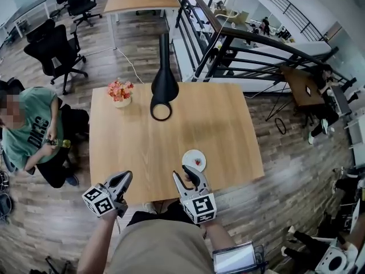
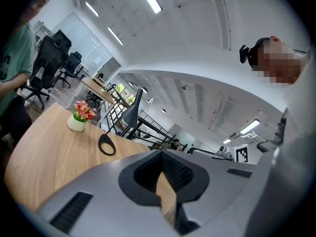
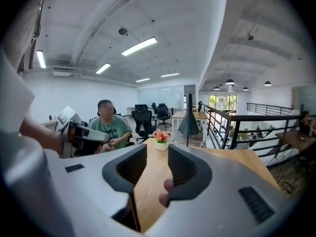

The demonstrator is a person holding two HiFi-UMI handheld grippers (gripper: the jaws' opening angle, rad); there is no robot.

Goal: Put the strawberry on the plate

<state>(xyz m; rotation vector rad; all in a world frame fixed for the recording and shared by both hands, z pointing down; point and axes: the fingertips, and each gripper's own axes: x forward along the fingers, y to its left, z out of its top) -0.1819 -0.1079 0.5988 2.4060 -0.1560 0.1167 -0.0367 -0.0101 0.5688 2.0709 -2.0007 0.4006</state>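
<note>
A small white plate lies near the front right of the wooden table. A red strawberry rests on it. My right gripper sits just in front of the plate, its jaws open and empty; in the right gripper view bare tabletop shows between its black pads. My left gripper hovers over the table's front edge, left of the plate. Its tips meet, shut on nothing. Neither gripper view shows the plate or the strawberry.
A black cone lamp with a ring base stands at the middle back of the table, a white pot of flowers to its left. A person in a green shirt sits left of the table. A black stair railing runs behind.
</note>
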